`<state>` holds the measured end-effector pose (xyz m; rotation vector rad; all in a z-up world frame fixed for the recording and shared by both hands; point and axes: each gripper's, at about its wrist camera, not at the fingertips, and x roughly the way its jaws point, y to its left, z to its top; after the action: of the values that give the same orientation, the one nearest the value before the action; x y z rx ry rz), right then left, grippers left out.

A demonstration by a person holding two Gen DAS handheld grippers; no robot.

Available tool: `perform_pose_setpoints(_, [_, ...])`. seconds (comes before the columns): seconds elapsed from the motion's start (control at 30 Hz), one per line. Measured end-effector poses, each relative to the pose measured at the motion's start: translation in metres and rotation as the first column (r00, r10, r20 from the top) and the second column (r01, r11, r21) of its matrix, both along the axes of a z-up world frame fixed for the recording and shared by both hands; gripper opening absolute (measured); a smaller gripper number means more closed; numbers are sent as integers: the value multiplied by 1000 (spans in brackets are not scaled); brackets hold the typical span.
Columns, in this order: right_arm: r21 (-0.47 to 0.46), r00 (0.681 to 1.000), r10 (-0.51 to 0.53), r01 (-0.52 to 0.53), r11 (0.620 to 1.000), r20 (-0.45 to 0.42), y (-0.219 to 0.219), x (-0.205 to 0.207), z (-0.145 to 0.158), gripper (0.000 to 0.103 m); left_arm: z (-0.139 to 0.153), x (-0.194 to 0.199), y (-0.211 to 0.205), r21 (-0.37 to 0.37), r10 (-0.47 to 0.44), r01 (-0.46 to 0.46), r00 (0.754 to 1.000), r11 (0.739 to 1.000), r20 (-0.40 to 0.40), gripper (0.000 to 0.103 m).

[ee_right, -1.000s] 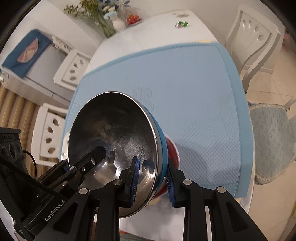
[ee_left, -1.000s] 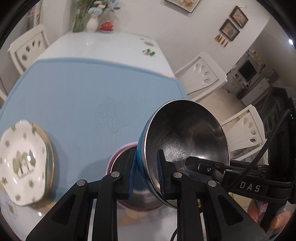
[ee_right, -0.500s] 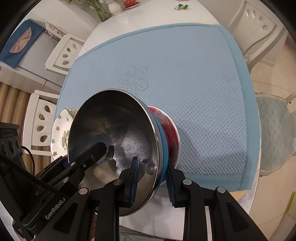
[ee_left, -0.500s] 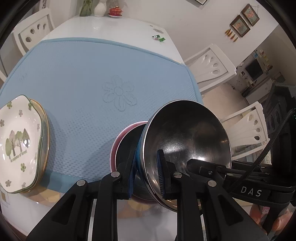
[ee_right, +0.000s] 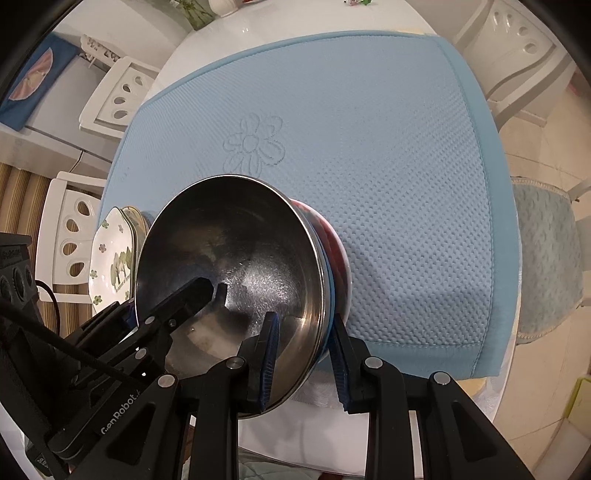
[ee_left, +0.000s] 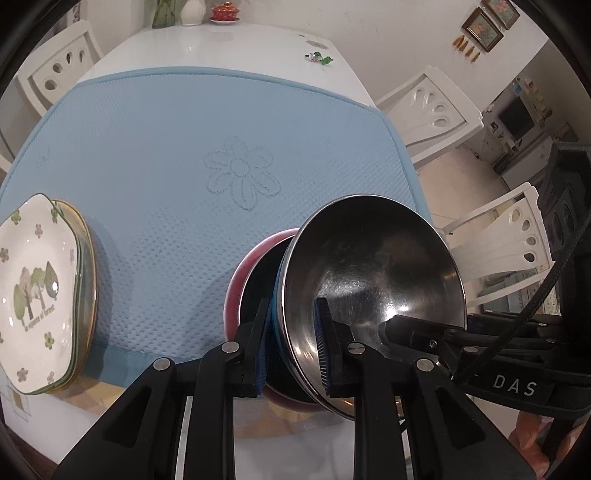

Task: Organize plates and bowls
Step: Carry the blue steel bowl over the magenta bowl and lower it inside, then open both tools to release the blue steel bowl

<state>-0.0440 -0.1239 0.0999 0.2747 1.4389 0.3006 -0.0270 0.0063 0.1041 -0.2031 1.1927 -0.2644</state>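
Note:
A steel bowl with a blue outside is held tilted by both grippers, just above a red bowl that stands on the blue mat near the table's front edge. My left gripper is shut on the steel bowl's left rim. My right gripper is shut on its right rim. The red bowl shows behind the steel bowl in the right wrist view. A stack of floral plates lies at the left of the mat, also in the right wrist view.
The blue mat covers the white table. A vase and a small red dish stand at the far end. White chairs stand around the table, and a cushioned chair is at the right.
Both grippers have carried the steel bowl down and closer to the red bowl. The mat and plates now show from nearer and lower.

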Motion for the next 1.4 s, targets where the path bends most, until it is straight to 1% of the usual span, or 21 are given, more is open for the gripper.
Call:
perform_pose_setpoints(0.1, [1, 1000, 0, 0, 1000, -1, -3, -1, 1, 27, -1, -1, -1, 14, -8, 8, 1000, 1000, -3, 20])
perform_pose_setpoints(0.23, [11, 1000, -8, 8, 1000, -2, -6, -2, 1, 27, 1, -1, -1, 57, -19, 19, 1000, 998, 3, 22])
perform_pose_setpoints(0.37, [-12, 1000, -10, 11, 1000, 18, -9, -4, 7, 27, 9, 0, 10, 10, 2, -3, 1000, 1000, 19, 23])
perform_pose_setpoints(0.43, [-15, 1000, -14, 14, 1000, 13, -10, -5, 6, 27, 10, 0, 14, 1, 10, -10, 1000, 1000, 25, 25])
perform_pose_setpoints(0.53, [-11, 1000, -19, 19, 1000, 6, -12, -6, 5, 27, 12, -2, 18, 26, 26, -27, 999, 999, 47, 27])
perform_pose_setpoints(0.63, [-7, 1000, -13, 13, 1000, 7, -11, -6, 6, 27, 9, -4, 23, 22, 40, -41, 998, 999, 48, 28])
perform_pose_setpoints(0.73, [-2, 1000, -3, 3, 1000, 11, -8, -6, 7, 27, -1, -3, 24, 64, 45, -48, 998, 997, 40, 28])
perform_pose_setpoints(0.77, [-1, 1000, -1, 1, 1000, 13, -7, -6, 7, 27, -8, -2, 27, 64, 53, -54, 998, 996, 19, 28])
perform_pose_setpoints(0.9, [5, 1000, 8, -8, 1000, 13, -7, -5, 7, 27, -21, -3, 35, -12, 89, -89, 996, 996, -30, 28])
perform_pose_setpoints(0.93, [7, 1000, 7, -7, 1000, 9, -7, -5, 6, 27, -21, -4, 36, -19, 93, -94, 995, 995, -33, 28])
perform_pose_setpoints(1.17, [28, 1000, -2, 2, 1000, -10, -12, -3, 2, 27, -15, -4, 28, 0, 64, -64, 998, 998, -18, 28])
perform_pose_setpoints(1.2, [31, 1000, -1, 1, 1000, -7, -14, -3, 4, 27, -13, -4, 26, 7, 60, -60, 998, 998, -12, 28])
perform_pose_setpoints(1.23, [31, 1000, 0, 0, 1000, 1, -14, -3, 5, 27, -11, -4, 24, 29, 58, -58, 998, 998, 0, 28])
perform_pose_setpoints(1.3, [41, 1000, 0, -1, 999, 31, -15, -4, 11, 27, -5, -3, 17, 103, 43, -47, 998, 994, 42, 28])
perform_pose_setpoints(1.33, [54, 999, -2, 0, 999, 48, -15, -5, 15, 27, -1, -2, 15, 128, 31, -38, 998, 991, 62, 28])
perform_pose_setpoints(1.4, [85, 997, -14, 7, 996, 80, -18, -6, 22, 27, 7, -1, 13, 140, 12, -24, 996, 990, 83, 28])
